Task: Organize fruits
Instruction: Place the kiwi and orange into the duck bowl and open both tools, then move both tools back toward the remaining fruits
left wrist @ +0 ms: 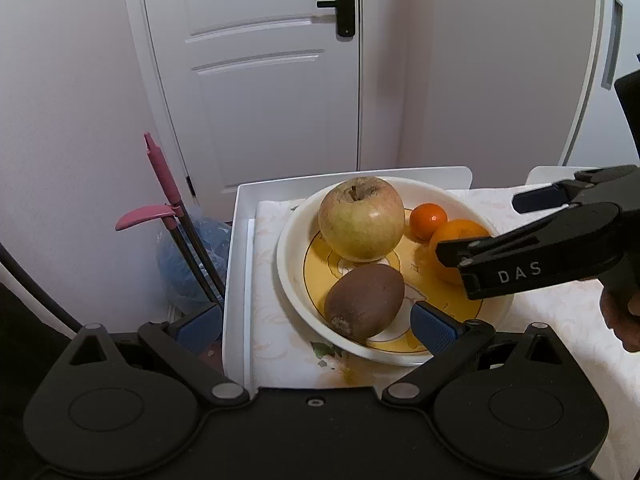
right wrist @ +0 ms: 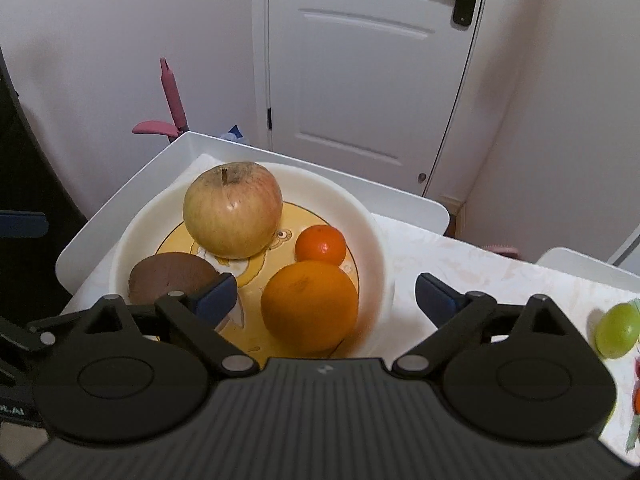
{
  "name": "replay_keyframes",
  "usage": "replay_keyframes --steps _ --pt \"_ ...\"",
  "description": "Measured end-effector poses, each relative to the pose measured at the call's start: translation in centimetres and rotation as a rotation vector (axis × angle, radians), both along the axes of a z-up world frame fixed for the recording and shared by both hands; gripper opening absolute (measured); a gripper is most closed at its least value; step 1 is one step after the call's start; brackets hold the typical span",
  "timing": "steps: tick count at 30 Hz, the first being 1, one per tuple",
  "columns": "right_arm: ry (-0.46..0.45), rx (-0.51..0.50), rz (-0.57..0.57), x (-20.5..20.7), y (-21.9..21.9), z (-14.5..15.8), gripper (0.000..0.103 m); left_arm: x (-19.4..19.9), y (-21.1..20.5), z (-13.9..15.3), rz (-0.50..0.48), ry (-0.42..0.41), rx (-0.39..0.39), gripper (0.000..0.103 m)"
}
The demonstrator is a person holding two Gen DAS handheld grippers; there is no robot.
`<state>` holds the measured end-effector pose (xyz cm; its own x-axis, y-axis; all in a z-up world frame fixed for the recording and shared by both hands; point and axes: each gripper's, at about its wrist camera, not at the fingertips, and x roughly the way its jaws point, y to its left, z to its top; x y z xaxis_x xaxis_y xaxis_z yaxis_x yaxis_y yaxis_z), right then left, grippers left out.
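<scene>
A white bowl [left wrist: 288,272] with a yellow inside holds a yellow-green apple [left wrist: 360,218], a brown kiwi [left wrist: 364,302], a small tangerine [left wrist: 428,221] and a larger orange [left wrist: 460,236]. My left gripper [left wrist: 316,326] is open at the bowl's near rim. The kiwi lies just left of its right pad, untouched. In the right wrist view my right gripper [right wrist: 326,292] is open wide around the orange [right wrist: 310,306], with neither pad pressing it. Its left finger is inside the bowl [right wrist: 376,240]; its right finger is outside the rim. The apple [right wrist: 232,210] stands behind.
The bowl sits on a patterned cloth [right wrist: 480,264] in a white tray [right wrist: 100,232]. A green fruit [right wrist: 616,330] lies on the cloth at the right. Left of the table stand pink-handled tools [left wrist: 168,200] and a blue bag [left wrist: 188,264]. A white door is behind.
</scene>
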<state>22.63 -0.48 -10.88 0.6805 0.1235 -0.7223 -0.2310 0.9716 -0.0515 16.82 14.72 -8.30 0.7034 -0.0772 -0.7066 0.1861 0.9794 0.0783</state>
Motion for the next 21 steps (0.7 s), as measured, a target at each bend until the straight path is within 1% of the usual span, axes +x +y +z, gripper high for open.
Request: replay_keyframes --steps 11,18,21 --pt "-0.009 0.029 -0.025 -2.2 -0.9 2.4 0.103 -1.3 -0.9 1.1 0.014 -0.004 -0.003 0.102" --pt "-0.019 0.052 -0.058 -5.1 -2.3 4.6 0.103 -2.7 -0.7 2.5 0.033 -0.016 -0.027 0.102" --pt "-0.033 0.055 -0.081 -6.4 -3.3 5.6 0.103 -3.6 -0.8 3.4 0.027 -0.034 -0.032 0.102"
